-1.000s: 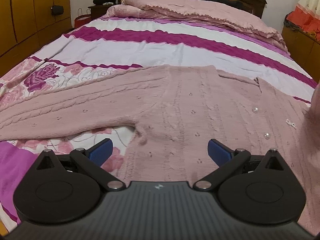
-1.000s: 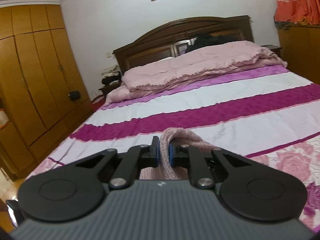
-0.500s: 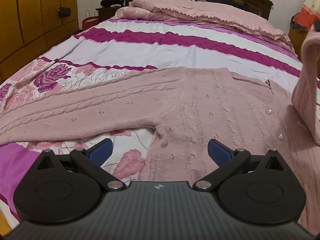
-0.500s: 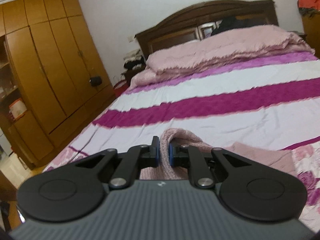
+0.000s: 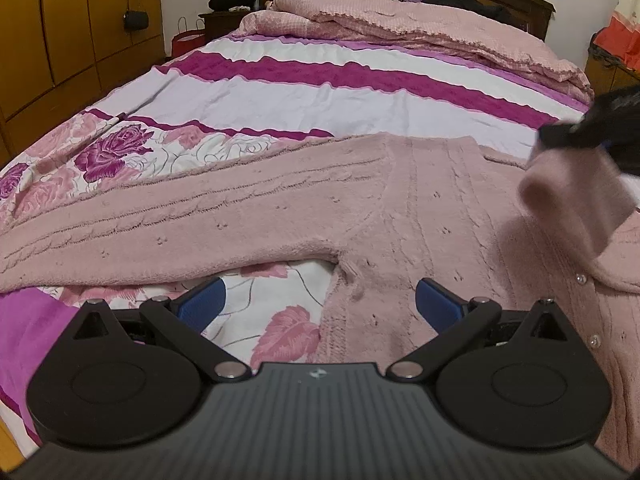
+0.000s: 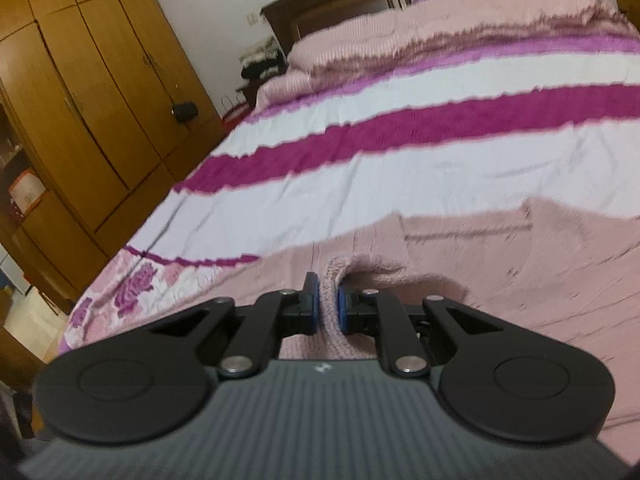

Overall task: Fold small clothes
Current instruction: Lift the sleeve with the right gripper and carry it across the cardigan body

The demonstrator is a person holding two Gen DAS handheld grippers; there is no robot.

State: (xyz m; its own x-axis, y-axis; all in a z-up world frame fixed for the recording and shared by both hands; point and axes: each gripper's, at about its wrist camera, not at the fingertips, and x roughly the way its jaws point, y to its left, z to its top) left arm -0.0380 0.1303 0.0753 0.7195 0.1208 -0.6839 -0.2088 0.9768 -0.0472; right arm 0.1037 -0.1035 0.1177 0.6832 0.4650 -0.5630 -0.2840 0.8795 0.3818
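The step in hand is judged to be the folding of one sleeve across the body of the cardigan. To do it well, the cuff should be carried low over the knit and laid flat on the chest panel, so that the fold line at the shoulder is being kept straight and no loop of wool is being left under it. The grip should be opened only when the cuff is resting on the fabric; a release in the air could be letting the sleeve twist.

The right tool (image 6: 329,308) is being kept nearly closed, and the ribbed sleeve cuff (image 6: 330,280) is being pinched between its blue pads (image 6: 313,307). In the left wrist view this tool is seen at 3 o'clock, blurred, with the sleeve hanging from it above the button side of the garment.

The left tool (image 5: 318,306) is being held wide open, and nothing is being held between its pads. It is hovering near the armpit of the other sleeve; whether it is touching the wool cannot be told.

The pink cardigan (image 5: 420,208) is lying spread on the bed (image 5: 320,96), front up, with small buttons (image 5: 579,278) at about 4 o'clock. Its other sleeve (image 5: 180,224) is being left stretched toward 9 o'clock, not yet folded. At 12 o'clock a pink quilt (image 5: 420,20) is lying by the headboard, and a wooden wardrobe (image 6: 80,100) is standing at 10 o'clock.
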